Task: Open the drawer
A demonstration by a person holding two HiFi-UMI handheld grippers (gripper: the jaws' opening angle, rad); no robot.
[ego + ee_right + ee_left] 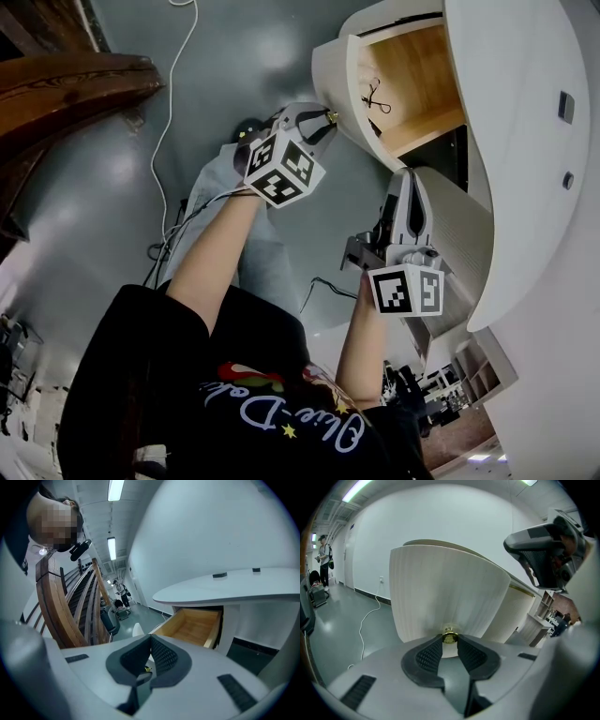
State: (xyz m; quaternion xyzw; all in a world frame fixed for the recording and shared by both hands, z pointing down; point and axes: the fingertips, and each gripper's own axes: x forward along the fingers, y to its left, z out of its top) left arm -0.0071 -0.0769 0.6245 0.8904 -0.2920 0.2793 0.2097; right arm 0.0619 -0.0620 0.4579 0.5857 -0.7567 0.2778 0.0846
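Drawer (424, 98) stands pulled out of the white curved desk (530, 150), at the top of the head view, and its wooden inside is visible. Its pale curved front (445, 592) fills the left gripper view. Left gripper (450, 639) is closed on the small brass knob (450, 633) of this front, one pad at each side. Right gripper (150, 640) hangs beside the desk below the drawer, its jaw tips together and holding nothing.

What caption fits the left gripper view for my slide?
Left gripper, jaws closed on the brass knob of the pale drawer front.
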